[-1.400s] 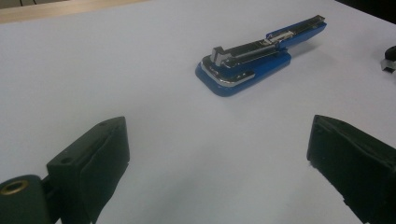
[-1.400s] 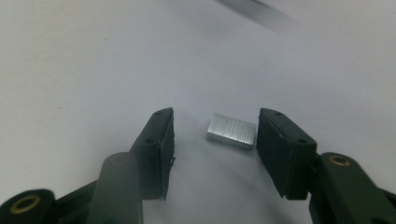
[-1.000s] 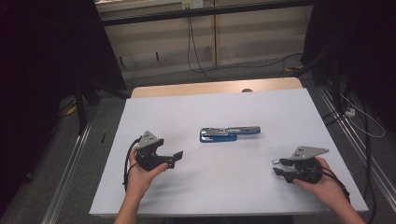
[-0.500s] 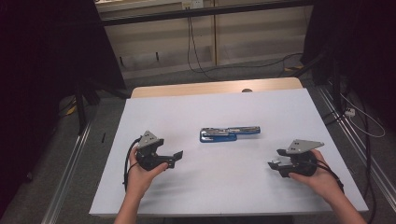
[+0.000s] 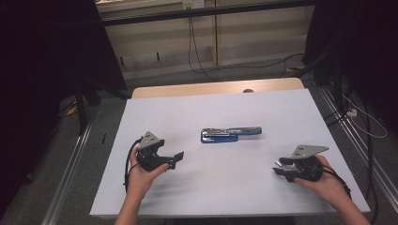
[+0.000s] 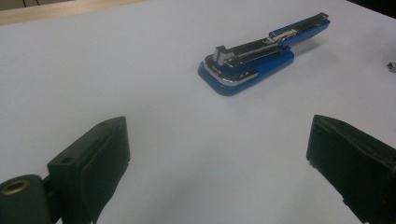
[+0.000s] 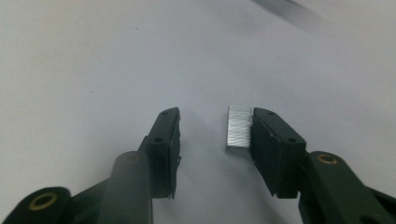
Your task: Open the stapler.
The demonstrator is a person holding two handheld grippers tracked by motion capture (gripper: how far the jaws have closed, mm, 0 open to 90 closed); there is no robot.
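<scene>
The right gripper (image 7: 215, 133) was seen part open, a staple strip (image 7: 238, 126) lying against one jaw, the other clear. The left gripper (image 6: 217, 154) was held wide apart, empty. A blue stapler (image 5: 230, 134) lay opened on the white table (image 5: 211, 108) between them.

Blue stapler (image 6: 254, 63) with silver metal top lay ahead of the left gripper's (image 6: 219, 154) black jaws. A silver, finely ridged staple strip (image 7: 238, 127) sat against one black jaw of the right gripper (image 7: 215, 135). White tabletop (image 5: 197, 117), tan far edge.
</scene>
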